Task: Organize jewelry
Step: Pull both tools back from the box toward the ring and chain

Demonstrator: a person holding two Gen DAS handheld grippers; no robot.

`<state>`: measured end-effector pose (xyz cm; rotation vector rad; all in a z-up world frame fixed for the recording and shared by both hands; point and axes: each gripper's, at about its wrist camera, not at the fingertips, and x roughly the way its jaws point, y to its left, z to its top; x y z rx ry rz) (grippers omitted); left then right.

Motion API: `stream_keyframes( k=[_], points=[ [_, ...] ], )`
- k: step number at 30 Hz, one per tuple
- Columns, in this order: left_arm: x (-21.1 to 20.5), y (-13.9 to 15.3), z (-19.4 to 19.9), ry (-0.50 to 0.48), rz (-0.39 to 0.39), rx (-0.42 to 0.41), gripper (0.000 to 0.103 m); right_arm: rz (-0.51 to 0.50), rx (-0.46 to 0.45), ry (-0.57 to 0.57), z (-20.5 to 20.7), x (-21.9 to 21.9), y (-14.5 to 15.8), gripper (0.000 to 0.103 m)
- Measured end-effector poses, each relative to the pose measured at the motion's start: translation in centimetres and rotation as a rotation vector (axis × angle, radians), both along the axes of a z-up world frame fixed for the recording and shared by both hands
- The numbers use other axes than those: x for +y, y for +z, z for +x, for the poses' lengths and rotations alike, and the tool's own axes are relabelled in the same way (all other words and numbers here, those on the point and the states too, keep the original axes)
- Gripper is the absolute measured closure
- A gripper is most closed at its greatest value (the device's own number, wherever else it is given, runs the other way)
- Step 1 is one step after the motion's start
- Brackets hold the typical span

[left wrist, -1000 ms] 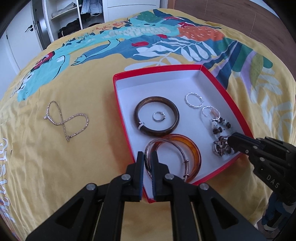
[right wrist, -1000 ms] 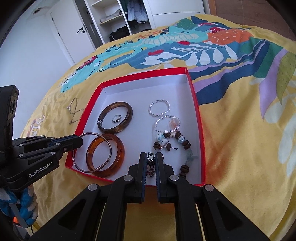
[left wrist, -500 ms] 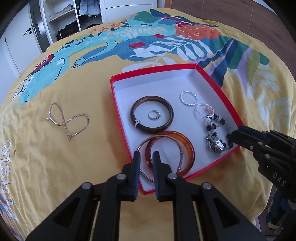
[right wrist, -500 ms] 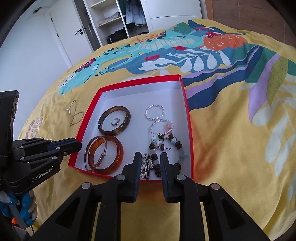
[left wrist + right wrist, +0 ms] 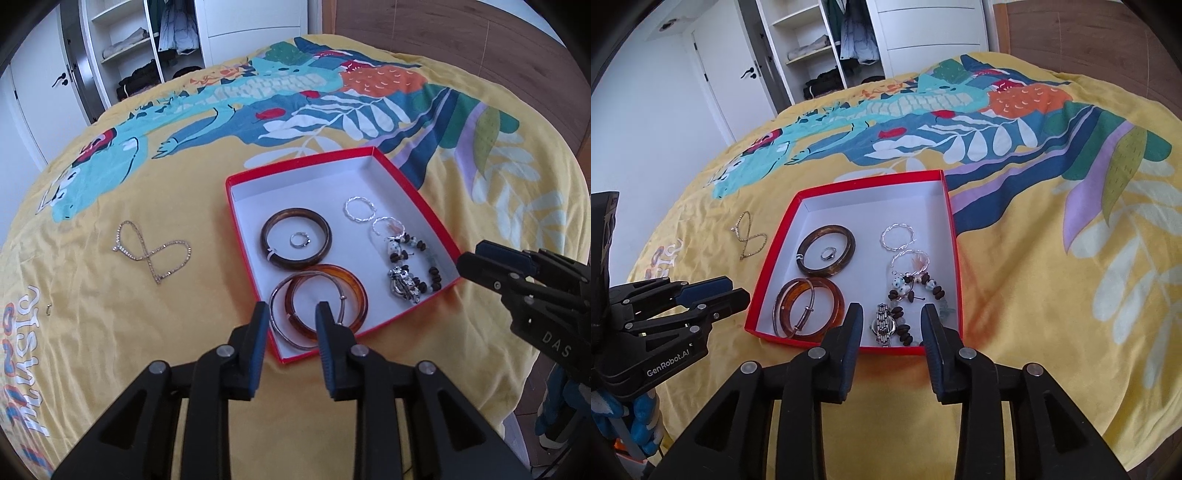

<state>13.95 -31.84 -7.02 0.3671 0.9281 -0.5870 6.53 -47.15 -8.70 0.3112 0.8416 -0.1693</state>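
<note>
Black jaws on both the left gripper (image 5: 289, 321) and right gripper (image 5: 891, 322) are opening, nothing between them. Bangles and beads lie in the red box (image 5: 421, 205); next likely the rhinestone chain (image 5: 153, 251) on the bed.

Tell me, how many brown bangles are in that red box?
2: a dark brown bangle mid-box, circling a small ring, and an amber bangle at the near edge of the red box.
</note>
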Motion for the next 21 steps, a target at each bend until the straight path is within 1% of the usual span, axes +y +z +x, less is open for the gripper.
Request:
stream_keyframes(
  k=[6,11,15,21],
  points=[
    [0.9,2.0,-1.5,0.004,-0.012,-0.039,0.078,-0.009,-0.021,-0.008,-1.3,0.4,1.6,0.066],
    [2.1,4.0,-2.9,0.027,-0.024,-0.088,0.078,-0.014,-0.047,-0.015,-2.9,0.8,3.3,0.062],
    [3.1,5.7,-4.4,0.036,-0.036,-0.126,0.078,-0.017,-0.064,-0.011,-4.2,1.4,4.6,0.061],
    [4.9,7.1,-6.6,0.051,-0.038,-0.157,0.078,-0.018,-0.085,-0.005,-6.3,2.9,6.2,0.057]
  ],
)
